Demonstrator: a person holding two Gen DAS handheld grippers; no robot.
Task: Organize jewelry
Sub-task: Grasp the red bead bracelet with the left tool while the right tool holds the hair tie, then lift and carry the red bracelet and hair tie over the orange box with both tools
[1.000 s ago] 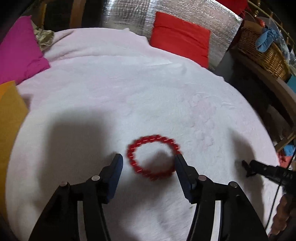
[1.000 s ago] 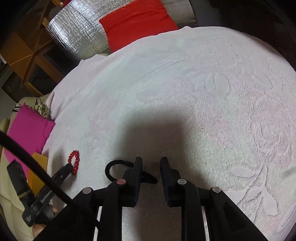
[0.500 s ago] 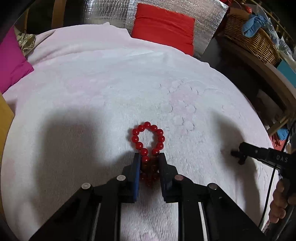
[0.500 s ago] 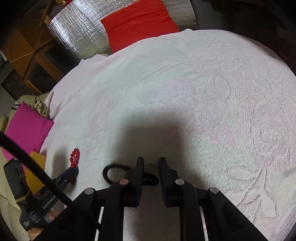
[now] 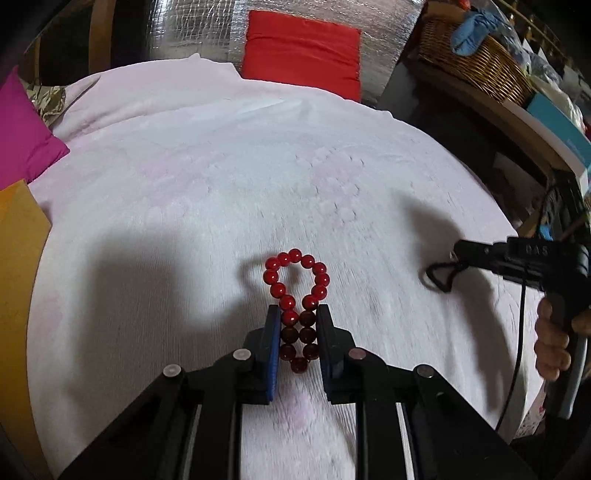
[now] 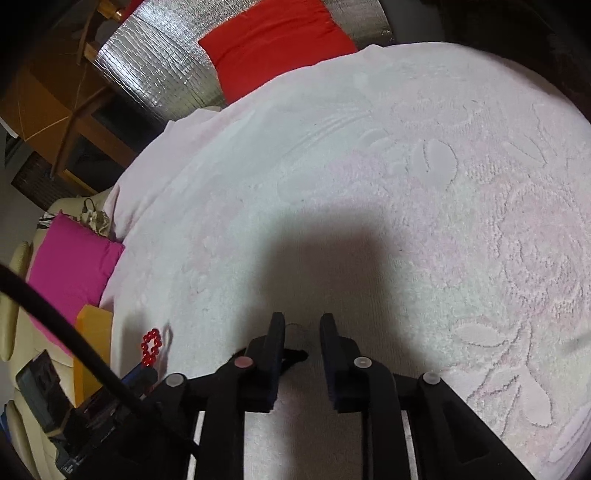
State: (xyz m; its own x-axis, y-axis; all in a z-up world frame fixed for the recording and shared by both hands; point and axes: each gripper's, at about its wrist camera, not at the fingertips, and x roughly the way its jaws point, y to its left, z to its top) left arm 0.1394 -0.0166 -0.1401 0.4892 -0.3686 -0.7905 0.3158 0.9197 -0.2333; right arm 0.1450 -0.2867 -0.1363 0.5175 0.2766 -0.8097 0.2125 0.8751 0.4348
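Pinching a red bead bracelet (image 5: 295, 306) between its two blue-padded fingers (image 5: 272, 343), the left tool (image 5: 295, 314) holds it over the pale pink bedspread (image 5: 207, 177). The near half of the bracelet is squeezed flat into two rows of beads, and the far half sticks out past the fingertips as a round loop. The bracelet's shadow falls on the bedspread just to the left of it. In the right wrist view the same bracelet (image 6: 150, 347) shows as a small red loop at the tip of the left tool (image 6: 142, 369), far to the left. The right tool (image 6: 302, 321) is off to the right side, well apart from the bracelet, and a hand (image 5: 554, 343) grips its handle. Its fingers (image 6: 275, 343) are close together with a thin gap, and a black cord necklace (image 5: 439, 275) hangs in a loop from its tip. In the right wrist view a bit of the black cord (image 6: 293, 356) pokes out beside the left finger, so this tool is clenched on the cord. At the head of the bed sit a red cushion (image 5: 303, 48) and a shiny silver one (image 5: 199, 33). A pink cushion (image 5: 22, 136) lies at the left edge. A wicker basket (image 5: 476, 62) with a blue cloth (image 5: 471, 29) in it stands on a wooden shelf to the right.
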